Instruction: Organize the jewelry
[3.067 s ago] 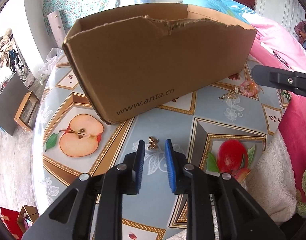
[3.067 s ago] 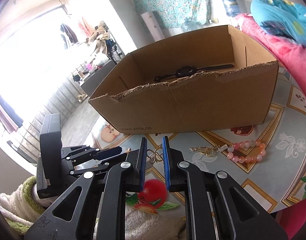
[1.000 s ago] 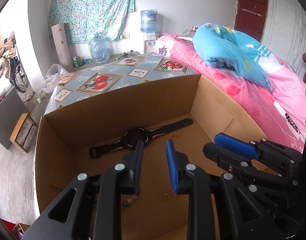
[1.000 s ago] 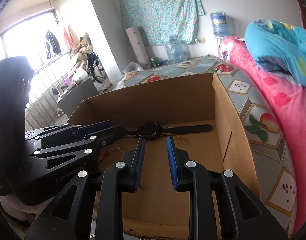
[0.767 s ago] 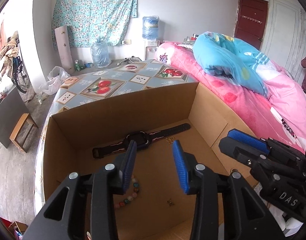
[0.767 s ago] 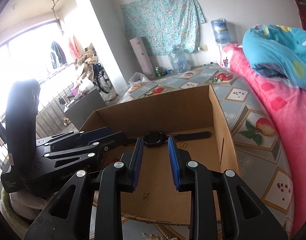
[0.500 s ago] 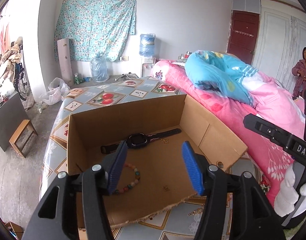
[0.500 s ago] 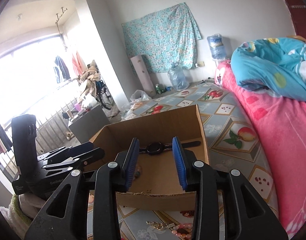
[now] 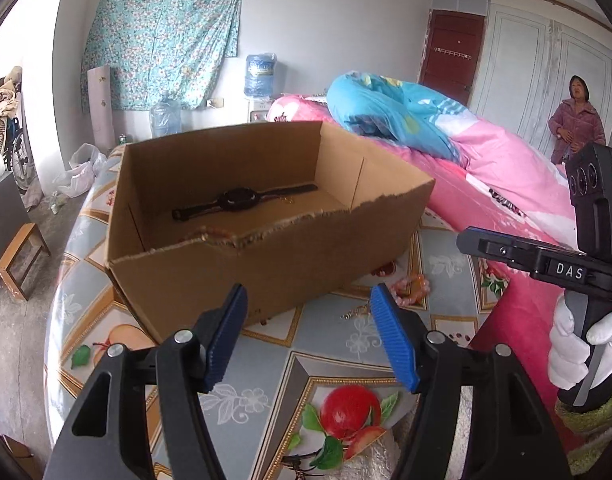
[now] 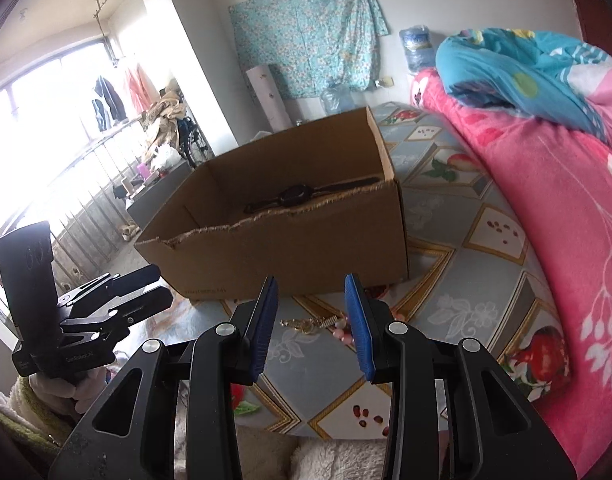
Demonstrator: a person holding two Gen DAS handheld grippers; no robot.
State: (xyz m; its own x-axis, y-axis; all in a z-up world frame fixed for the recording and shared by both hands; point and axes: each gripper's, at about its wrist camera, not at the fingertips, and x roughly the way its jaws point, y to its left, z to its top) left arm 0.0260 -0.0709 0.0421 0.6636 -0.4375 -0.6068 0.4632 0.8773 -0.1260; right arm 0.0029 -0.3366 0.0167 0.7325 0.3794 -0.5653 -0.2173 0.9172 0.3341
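On the fruit-patterned tablecloth, just in front of the cardboard box, lies what I judge to be the remaining jewelry: a pink beaded bracelet with a small gold chain piece beside it. From my right wrist view the same gold chain piece sits between my right gripper fingers' line of sight, with pink beads half hidden by the right pad. Both tools are empty. My left gripper stands wide and its jaws are opening, nothing between them; my right is parted more narrowly, also holding nothing.

Inside the box a black wristwatch lies flat along the far wall, and a bit of another beaded string shows just behind the torn front edge.

I expect the bracelet to be light, limp and inclined to roll, its round beads slippery against the pads. I would pinch across the strand, trapping one or two beads. The gold chain looks thin, flat and delicate; I would close gently on its thickest part, low against the cloth, which may bunch.
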